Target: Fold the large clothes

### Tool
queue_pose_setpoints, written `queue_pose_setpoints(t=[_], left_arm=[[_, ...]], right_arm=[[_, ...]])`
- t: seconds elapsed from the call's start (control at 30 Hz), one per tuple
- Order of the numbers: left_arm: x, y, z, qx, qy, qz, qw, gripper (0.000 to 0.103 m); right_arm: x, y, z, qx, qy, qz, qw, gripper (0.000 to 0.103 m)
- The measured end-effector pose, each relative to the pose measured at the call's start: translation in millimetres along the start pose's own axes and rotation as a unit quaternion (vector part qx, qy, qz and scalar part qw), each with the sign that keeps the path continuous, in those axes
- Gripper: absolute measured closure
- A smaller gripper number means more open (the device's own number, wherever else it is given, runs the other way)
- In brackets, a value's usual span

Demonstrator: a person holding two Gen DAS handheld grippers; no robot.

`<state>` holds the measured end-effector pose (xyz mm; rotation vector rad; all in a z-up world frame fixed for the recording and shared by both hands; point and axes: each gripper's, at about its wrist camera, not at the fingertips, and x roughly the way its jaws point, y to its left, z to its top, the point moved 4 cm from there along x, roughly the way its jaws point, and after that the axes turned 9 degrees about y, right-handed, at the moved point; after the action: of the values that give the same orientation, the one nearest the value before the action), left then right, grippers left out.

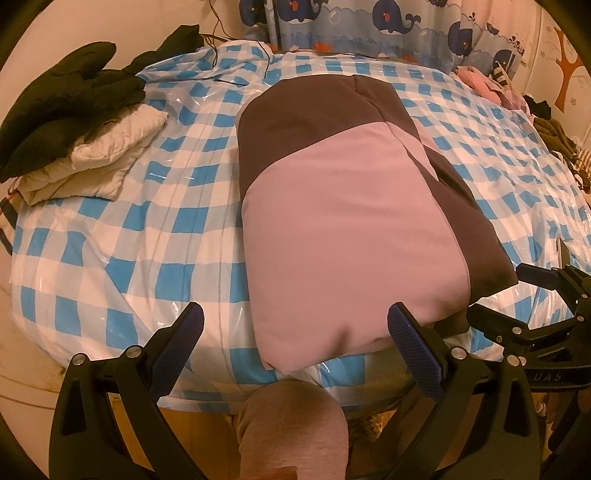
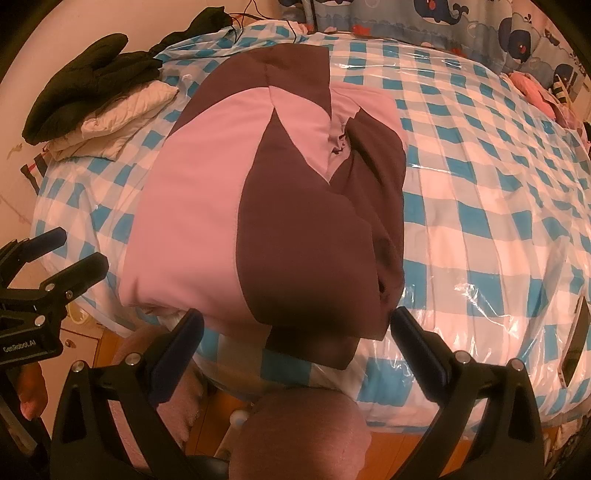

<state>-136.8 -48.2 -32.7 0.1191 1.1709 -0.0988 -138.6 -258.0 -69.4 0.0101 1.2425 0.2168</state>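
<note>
A large pink and dark brown padded garment [image 1: 343, 221] lies folded lengthwise on the bed, its hem at the near edge; it also fills the middle of the right wrist view [image 2: 266, 206]. My left gripper [image 1: 295, 339] is open and empty, its jaws wide either side of the pink hem corner, just short of it. My right gripper [image 2: 297, 332] is open and empty, its jaws astride the brown hem corner. The right gripper also shows at the right edge of the left wrist view [image 1: 554, 295], and the left gripper at the left edge of the right wrist view [image 2: 48, 266].
The bed has a blue and white checked cover [image 1: 110, 229] under clear plastic. A folded white quilted garment [image 1: 99, 162] with black clothes [image 1: 70, 99] on top lies at the far left. Pink clothes [image 2: 532, 88] lie far right. A phone [image 2: 574, 343] lies near the right edge. Whale-print fabric [image 1: 369, 22] lies at the back.
</note>
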Motion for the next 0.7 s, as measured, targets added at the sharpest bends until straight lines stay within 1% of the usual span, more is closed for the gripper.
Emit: queue_pose_setpoints(t=[0.7], left_arm=[[-0.6,-2.3,0.5,0.000,0.000,0.002,1.0000,0.007]], right_arm=[[0.4,0.4,0.8,0.001,0.000,0.000,1.000,0.006]])
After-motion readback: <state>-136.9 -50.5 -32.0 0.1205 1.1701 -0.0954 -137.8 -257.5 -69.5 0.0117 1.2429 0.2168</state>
